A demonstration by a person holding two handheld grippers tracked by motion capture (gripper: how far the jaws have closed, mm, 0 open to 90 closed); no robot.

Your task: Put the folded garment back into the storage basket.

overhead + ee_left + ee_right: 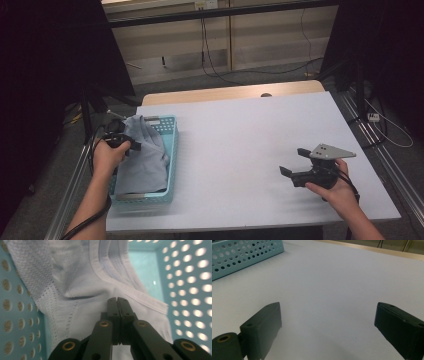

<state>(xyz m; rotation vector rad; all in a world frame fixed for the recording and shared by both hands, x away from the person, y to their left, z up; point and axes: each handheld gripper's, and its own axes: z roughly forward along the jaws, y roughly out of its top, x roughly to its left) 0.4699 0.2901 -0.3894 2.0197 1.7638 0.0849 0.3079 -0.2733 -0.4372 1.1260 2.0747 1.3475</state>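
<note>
Left gripper point(117, 300) is clamped tight on the pale shirt point(142, 155) heaped in the blue basket point(172, 150), no writing readable, while the right gripper point(295, 161) gapes wide over the table point(240, 130).

The cloth point(82, 287) is a pale grey-blue knit, soft and matt, with a fine mesh of tiny holes in places and ribbed, stitched hems. The basket point(171, 145) is light blue plastic, smooth with a faint sheen, its walls pierced by rows of round holes. The table point(250, 150) has a smooth, matt white top, with a strip of pale wood along its far edge. The left gripper point(117, 301) looks like matt black plastic with brass-coloured rivets.
</note>
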